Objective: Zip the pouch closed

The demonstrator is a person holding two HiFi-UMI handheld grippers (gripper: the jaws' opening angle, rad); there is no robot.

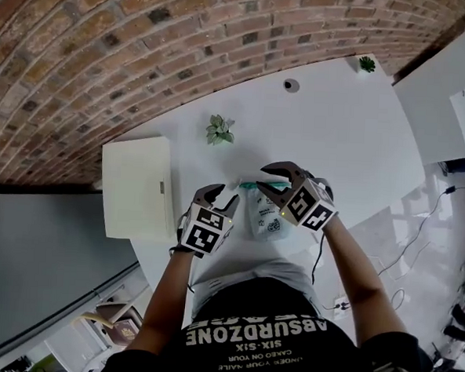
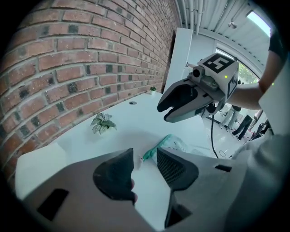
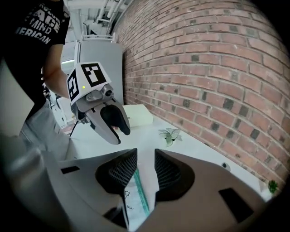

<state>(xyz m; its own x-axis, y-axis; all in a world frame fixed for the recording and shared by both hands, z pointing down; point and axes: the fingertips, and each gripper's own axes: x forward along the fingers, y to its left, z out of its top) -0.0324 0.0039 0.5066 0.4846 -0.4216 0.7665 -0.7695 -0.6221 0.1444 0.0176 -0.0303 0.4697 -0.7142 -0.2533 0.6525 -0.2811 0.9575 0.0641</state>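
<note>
The pouch lies flat near the white table's front edge, looking light and floppy, so the 2 gaping, empty tools, left gripper and right gripper, should probably pin 1 end of the teal zip and pull.

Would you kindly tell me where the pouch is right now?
In the head view the pouch lies on the table at its near edge, beneath the right gripper, right of the left gripper.

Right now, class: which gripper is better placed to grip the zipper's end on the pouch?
Probably the left. The left gripper is open and aimed at the end of the teal zipper, seen in its gap. The right gripper, also open, hangs over the pouch farther along.
</note>
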